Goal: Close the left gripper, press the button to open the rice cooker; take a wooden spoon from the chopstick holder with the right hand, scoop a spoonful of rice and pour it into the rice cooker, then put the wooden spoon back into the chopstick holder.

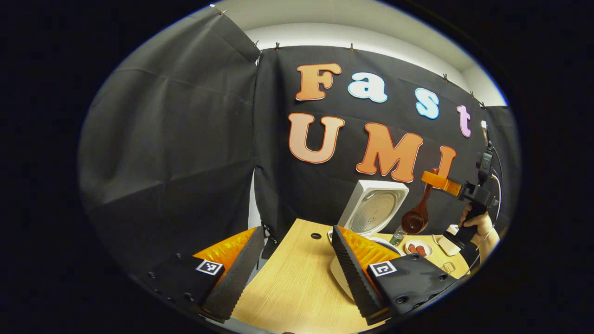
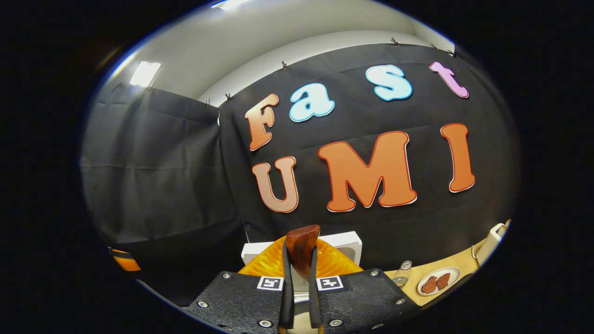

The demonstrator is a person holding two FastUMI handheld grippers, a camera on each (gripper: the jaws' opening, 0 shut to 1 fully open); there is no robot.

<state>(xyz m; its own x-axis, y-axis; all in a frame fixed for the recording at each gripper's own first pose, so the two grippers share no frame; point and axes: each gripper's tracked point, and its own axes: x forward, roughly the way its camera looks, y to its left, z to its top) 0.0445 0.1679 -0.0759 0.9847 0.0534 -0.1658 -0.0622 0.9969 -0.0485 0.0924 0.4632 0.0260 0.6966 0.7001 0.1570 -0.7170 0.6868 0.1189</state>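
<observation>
The white rice cooker (image 1: pixel 373 211) stands on the wooden table (image 1: pixel 297 278) with its lid raised upright. My left gripper (image 1: pixel 292 273) is open over the table's near side, nothing between its fingers; its right finger (image 1: pixel 352 273) covers part of the cooker's body. Farther right, a hand (image 1: pixel 480 227) holds my right gripper (image 1: pixel 434 180), shut on the handle of the wooden spoon (image 1: pixel 416 219), whose bowl hangs down just right of the lid. In the right gripper view the spoon handle (image 2: pixel 302 243) sticks up between the fingers of my right gripper (image 2: pixel 300 266), with the cooker lid (image 2: pixel 348 241) behind.
A plate of red food (image 1: pixel 419 249) and a small bottle (image 1: pixel 397 235) sit right of the cooker; the plate (image 2: pixel 436 282) and bottle (image 2: pixel 403 273) also show low right in the right gripper view. A white container (image 1: pixel 448 243) stands at the table's right edge.
</observation>
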